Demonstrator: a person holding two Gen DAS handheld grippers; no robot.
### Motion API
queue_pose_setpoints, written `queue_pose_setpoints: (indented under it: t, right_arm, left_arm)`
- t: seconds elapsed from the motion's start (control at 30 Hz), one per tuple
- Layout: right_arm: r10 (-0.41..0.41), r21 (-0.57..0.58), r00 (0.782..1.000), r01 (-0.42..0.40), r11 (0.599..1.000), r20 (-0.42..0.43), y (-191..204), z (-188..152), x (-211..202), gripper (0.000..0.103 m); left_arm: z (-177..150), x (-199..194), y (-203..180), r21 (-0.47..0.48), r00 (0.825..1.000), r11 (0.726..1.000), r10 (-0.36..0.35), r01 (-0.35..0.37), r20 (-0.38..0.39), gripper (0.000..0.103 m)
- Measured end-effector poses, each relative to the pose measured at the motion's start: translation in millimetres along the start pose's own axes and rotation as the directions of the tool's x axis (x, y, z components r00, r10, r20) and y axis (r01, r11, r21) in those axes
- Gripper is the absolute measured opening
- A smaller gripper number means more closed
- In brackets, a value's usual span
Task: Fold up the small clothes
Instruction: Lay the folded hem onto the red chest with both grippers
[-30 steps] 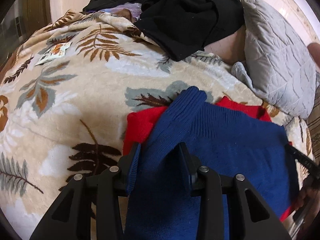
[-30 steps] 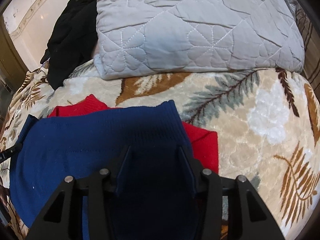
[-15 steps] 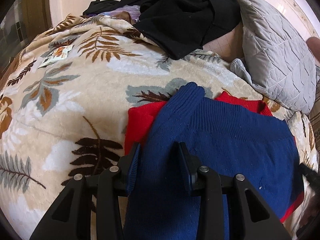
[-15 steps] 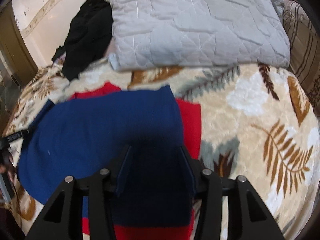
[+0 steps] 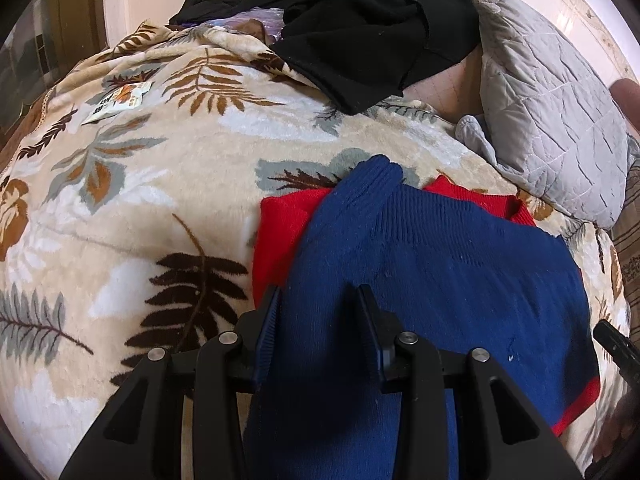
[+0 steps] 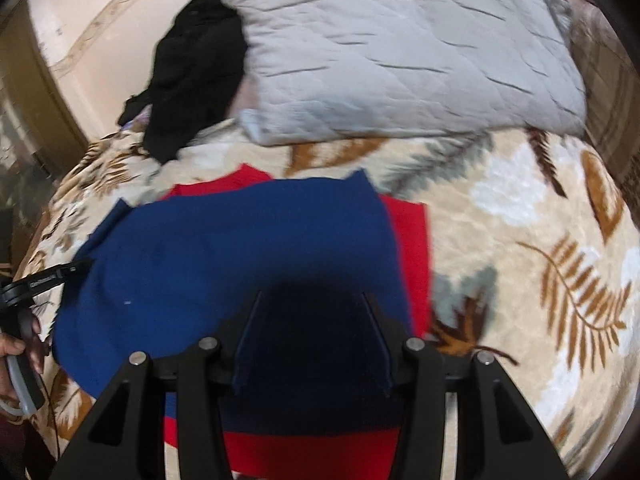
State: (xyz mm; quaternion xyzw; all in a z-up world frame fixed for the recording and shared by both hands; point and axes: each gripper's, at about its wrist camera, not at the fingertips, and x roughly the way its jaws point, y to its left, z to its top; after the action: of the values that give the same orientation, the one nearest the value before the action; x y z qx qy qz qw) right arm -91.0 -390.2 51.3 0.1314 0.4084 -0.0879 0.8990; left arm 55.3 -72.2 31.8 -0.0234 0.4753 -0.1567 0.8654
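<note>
A small blue and red knit garment (image 5: pixel 440 264) lies spread on the leaf-patterned blanket (image 5: pixel 160 184); blue cloth lies over red. My left gripper (image 5: pixel 318 300) is open, its jaws standing wide apart over the garment's left part. In the right wrist view the garment (image 6: pixel 240 248) lies in front of my right gripper (image 6: pixel 312 300), which is open above the garment's right near part, red edge below it. The left gripper's tip shows at the left edge of the right wrist view (image 6: pixel 44 280).
A grey quilted pillow (image 5: pixel 552 104) lies at the far right, and shows in the right wrist view (image 6: pixel 400 52). Black clothing (image 5: pixel 372 28) is heaped at the back. A small printed packet (image 5: pixel 120 100) lies on the blanket at far left.
Both grippers have drawn back toward me, more so the right. The garment stays flat on the blanket. Both grippers stay open.
</note>
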Motion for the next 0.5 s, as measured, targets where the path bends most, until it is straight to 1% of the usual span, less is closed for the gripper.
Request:
queue_pose_setpoints:
  t: [0.13, 0.23, 0.3, 0.37, 0.43, 0.5]
  right_arm:
    - [0.032, -0.029, 0.999, -0.031, 0.999, 0.005, 23, 0, 6, 0.050]
    - [0.065, -0.056, 0.998, -0.065, 0.996, 0.006, 40, -3, 12, 0.050]
    - [0.077, -0.088, 0.997, -0.075, 0.993, 0.012, 51, -4, 15, 0.050]
    - [0.087, -0.121, 0.996, -0.086, 0.989, 0.010, 62, -5, 19, 0.049]
    - [0.101, -0.150, 0.995, -0.098, 0.984, 0.011, 73, -5, 24, 0.045]
    - [0.116, -0.179, 0.993, -0.111, 0.978, 0.017, 85, -3, 29, 0.044]
  left_arm:
    - [-3, -3, -1, 0.008, 1.000, 1.000, 0.002, -0.002, -0.001, 0.026]
    - [-5, -5, 2, -0.005, 1.000, 1.000, -0.008, 0.008, -0.004, 0.026]
    - [-7, -8, 6, -0.025, 1.000, 0.999, -0.029, 0.029, -0.008, 0.026]
    - [-10, -12, 13, -0.055, 0.997, 0.996, -0.074, 0.073, -0.019, 0.026]
    - [-14, -14, 20, -0.082, 0.993, 0.991, -0.113, 0.110, -0.027, 0.026]
    - [-18, -15, 31, -0.128, 0.988, 0.982, -0.148, 0.141, -0.046, 0.026]
